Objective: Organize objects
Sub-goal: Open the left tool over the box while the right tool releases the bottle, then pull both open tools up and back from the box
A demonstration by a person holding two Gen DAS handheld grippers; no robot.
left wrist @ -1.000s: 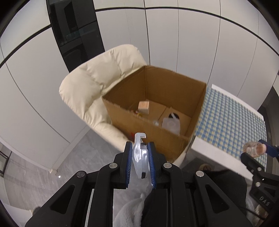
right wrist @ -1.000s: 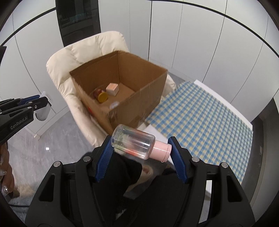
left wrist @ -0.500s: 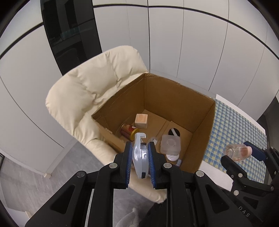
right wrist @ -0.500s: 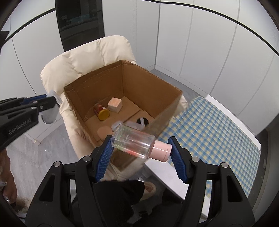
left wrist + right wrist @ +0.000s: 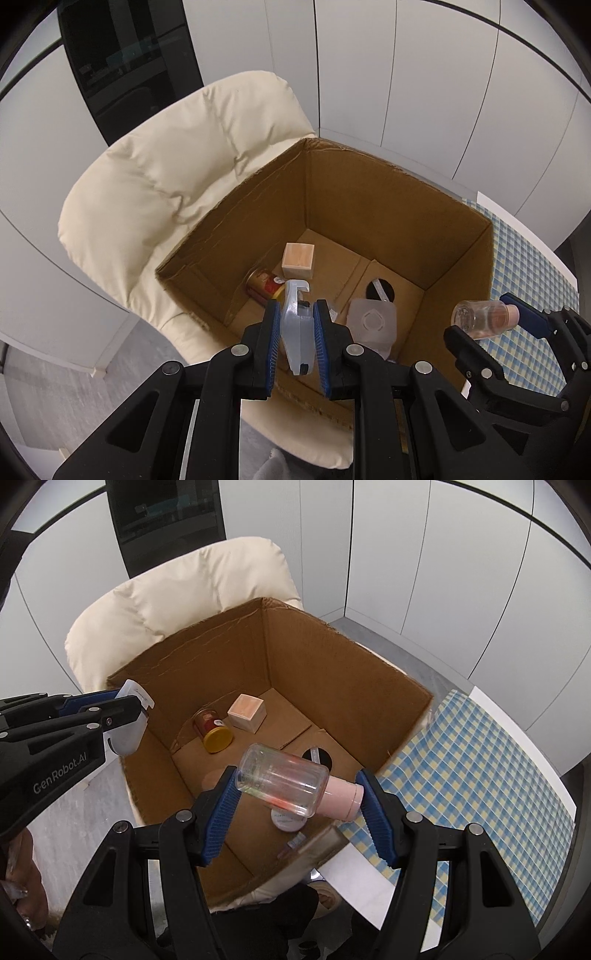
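Note:
My left gripper (image 5: 297, 308) is shut on a pale blue-white plastic clip (image 5: 295, 332) and hangs over the near left rim of an open cardboard box (image 5: 369, 206). My right gripper (image 5: 297, 777) is shut on a clear bottle with a pink cap (image 5: 284, 779), held lengthwise between the pads above the box's near side. The box (image 5: 332, 672) contains a wooden cube (image 5: 246, 712), a jar with a yellow lid (image 5: 212, 733) and a translucent white container (image 5: 371, 325). Each wrist view shows the other gripper: the right one (image 5: 484, 319) and the left one (image 5: 129, 716).
The box rests on a cream padded armchair (image 5: 166, 177), also seen as the armchair (image 5: 184, 590). To the right is a table with a blue-and-yellow checked cloth (image 5: 480, 760). White wall panels and a dark glass panel (image 5: 129, 66) stand behind. A hand (image 5: 22, 867) shows bottom left.
Both grippers have travelled forward and a little down, from short of the box to over its near rim. The box fills more of each view. Both grips are unchanged.

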